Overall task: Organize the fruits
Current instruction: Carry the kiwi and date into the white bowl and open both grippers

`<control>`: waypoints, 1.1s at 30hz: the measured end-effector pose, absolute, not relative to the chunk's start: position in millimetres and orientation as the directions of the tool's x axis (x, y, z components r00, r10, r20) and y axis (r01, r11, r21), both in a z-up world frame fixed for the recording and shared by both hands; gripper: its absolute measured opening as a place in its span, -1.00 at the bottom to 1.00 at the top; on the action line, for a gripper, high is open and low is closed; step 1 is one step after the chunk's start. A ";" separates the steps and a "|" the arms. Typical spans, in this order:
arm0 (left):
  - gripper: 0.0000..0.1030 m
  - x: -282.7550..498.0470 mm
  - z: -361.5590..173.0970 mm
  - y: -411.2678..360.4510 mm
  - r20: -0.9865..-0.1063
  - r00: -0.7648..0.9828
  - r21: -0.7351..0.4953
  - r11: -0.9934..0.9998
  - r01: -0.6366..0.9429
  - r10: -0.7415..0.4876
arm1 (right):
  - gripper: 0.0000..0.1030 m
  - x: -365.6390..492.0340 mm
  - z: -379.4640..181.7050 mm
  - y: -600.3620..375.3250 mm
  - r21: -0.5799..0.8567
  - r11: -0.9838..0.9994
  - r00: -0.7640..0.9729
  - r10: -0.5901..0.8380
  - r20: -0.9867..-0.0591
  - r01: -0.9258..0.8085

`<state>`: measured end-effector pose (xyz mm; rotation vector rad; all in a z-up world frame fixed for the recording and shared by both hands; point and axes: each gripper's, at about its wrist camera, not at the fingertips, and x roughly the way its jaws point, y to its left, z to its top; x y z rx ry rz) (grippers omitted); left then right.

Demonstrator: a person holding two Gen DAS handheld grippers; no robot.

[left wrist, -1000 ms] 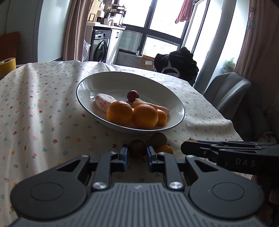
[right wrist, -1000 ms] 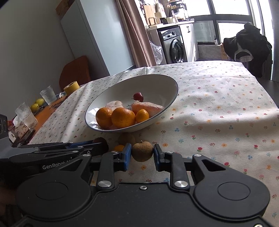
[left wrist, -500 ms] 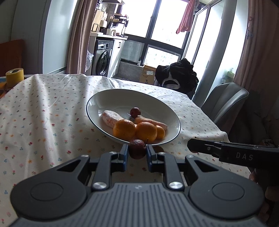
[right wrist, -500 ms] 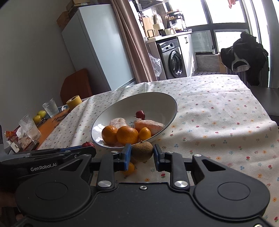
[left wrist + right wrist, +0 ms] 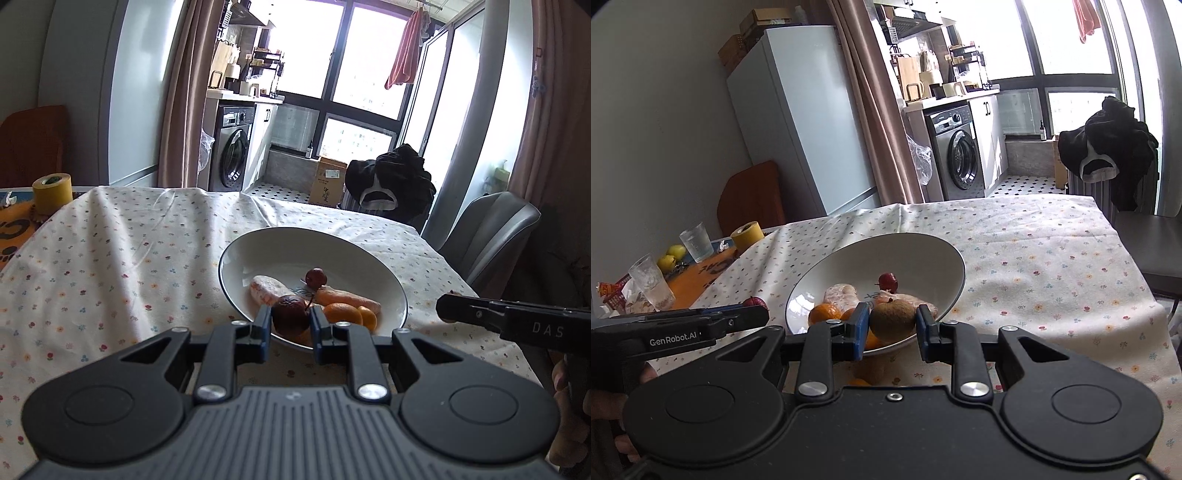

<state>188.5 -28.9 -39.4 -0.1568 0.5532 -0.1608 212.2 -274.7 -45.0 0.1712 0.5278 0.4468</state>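
A white bowl (image 5: 280, 243) (image 5: 923, 251) sits on the flowered tablecloth, holding oranges (image 5: 341, 313) (image 5: 824, 312), a small red fruit (image 5: 315, 277) (image 5: 888, 281) and pale pink pieces (image 5: 266, 288) (image 5: 842, 293). My left gripper (image 5: 290, 325) is shut on a dark red fruit (image 5: 289, 318), held above the bowl's near rim. My right gripper (image 5: 892, 325) is shut on a brown kiwi (image 5: 892, 319), also raised at the near rim. A small orange fruit (image 5: 858, 382) lies on the cloth below the right gripper. Each gripper shows at the side of the other's view.
A yellow tape roll (image 5: 51, 192) (image 5: 746, 234), drinking glasses (image 5: 696, 242), yellow fruits (image 5: 670, 254) and snack packets lie on the bare orange table end at the left. A grey chair (image 5: 487, 236) stands at the right edge. The tablecloth (image 5: 1052, 266) spreads beyond the bowl.
Both grippers have lifted off the cloth with their fruits and risen to the bowl's near rim. The small orange fruit stays on the cloth.
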 end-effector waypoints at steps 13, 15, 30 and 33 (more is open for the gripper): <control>-0.61 212.7 -34.6 -25.4 -0.504 0.842 -0.173 0.978 0.117 -0.190 | -0.50 235.1 -48.1 -270.6 0.260 0.893 0.764 0.450 -0.462 -0.368; -0.61 217.7 -35.0 -26.3 -0.506 0.840 -0.173 0.977 0.123 -0.195 | -0.50 239.5 -48.7 -268.6 0.260 0.892 0.762 0.451 -0.465 -0.369; -0.60 254.7 -42.4 -37.2 -0.518 0.824 -0.197 0.970 0.146 -0.229 | -0.50 271.2 -61.8 -252.2 0.261 0.886 0.732 0.463 -0.499 -0.382; -0.60 258.9 -43.2 -42.1 -0.519 0.819 -0.198 0.966 0.164 -0.246 | -0.50 273.6 -61.8 -251.8 0.260 0.887 0.735 0.462 -0.497 -0.382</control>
